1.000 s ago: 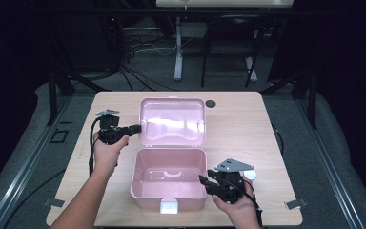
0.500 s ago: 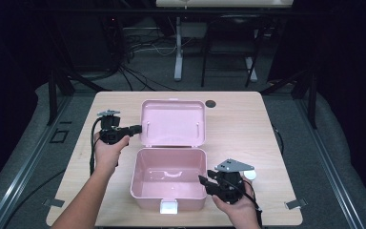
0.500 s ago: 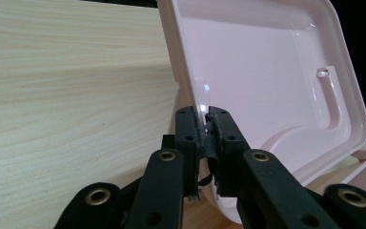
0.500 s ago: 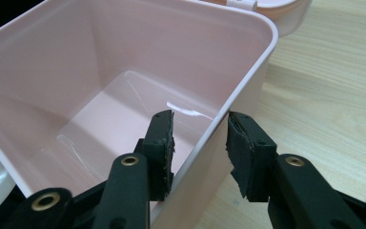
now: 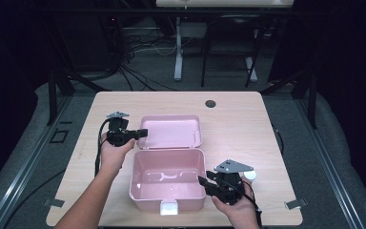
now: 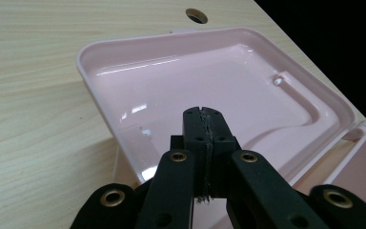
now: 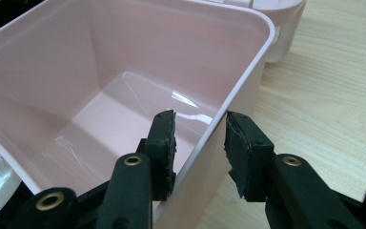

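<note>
R tool (image 7: 199, 143) straddles box wall (image 7: 228, 109) w/ gap, so squeeze firm; L tool (image 6: 204, 126), clamped empty, nudges lid (image 6: 228, 81) over.

On the desk (image 5: 248, 119) the box (image 5: 167, 183) sits near the front edge, its opened lid (image 5: 171, 131) lying flat just behind it. The left hand-held gripper (image 5: 142, 133) is at the lid's left edge; the right hand-held gripper (image 5: 204, 183) straddles the box's right wall.

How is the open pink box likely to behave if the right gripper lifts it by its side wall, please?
The pink box is empty, so probably light. Its glossy wall looks thin and smooth, so it may flex or slip between the right gripper pads. The lid lies open behind, so the box would likely tip backward.
</note>
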A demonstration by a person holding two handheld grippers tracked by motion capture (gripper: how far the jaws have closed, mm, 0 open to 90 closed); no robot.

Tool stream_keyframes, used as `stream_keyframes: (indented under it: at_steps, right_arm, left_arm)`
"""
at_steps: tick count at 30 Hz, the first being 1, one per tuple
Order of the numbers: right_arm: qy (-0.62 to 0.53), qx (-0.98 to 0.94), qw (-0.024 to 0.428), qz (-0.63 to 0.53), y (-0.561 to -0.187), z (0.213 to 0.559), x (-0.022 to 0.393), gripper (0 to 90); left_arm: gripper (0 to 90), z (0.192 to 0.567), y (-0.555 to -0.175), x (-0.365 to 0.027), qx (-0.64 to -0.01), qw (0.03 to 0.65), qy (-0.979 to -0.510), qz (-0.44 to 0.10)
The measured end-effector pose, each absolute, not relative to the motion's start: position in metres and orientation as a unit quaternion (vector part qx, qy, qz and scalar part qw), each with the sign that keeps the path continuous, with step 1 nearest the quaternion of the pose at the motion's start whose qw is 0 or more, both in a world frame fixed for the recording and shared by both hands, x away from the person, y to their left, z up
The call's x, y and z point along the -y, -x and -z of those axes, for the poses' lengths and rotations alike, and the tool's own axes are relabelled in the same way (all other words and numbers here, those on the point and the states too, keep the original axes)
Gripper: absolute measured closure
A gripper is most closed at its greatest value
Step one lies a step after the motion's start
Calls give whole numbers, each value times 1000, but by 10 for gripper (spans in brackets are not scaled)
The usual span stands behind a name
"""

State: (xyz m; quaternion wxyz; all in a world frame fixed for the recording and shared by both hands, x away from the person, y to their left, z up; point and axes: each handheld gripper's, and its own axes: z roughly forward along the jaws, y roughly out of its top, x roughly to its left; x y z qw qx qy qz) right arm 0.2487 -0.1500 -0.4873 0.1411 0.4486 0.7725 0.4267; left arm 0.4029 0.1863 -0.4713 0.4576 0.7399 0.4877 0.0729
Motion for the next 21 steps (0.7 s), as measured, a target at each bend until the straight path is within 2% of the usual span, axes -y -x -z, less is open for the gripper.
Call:
stream_keyframes:
  at_steps: [11,21]
  right_arm:
    - [-448,-773,140,-427,-249,486,151,636]
    - [-447,-773,140,-428,-248,485,152,636]
  left_arm:
    - [867,466,-394,-194,-484,460,-739,-89]
    - [751,472,-376,-211,-493,470,-728,-81]
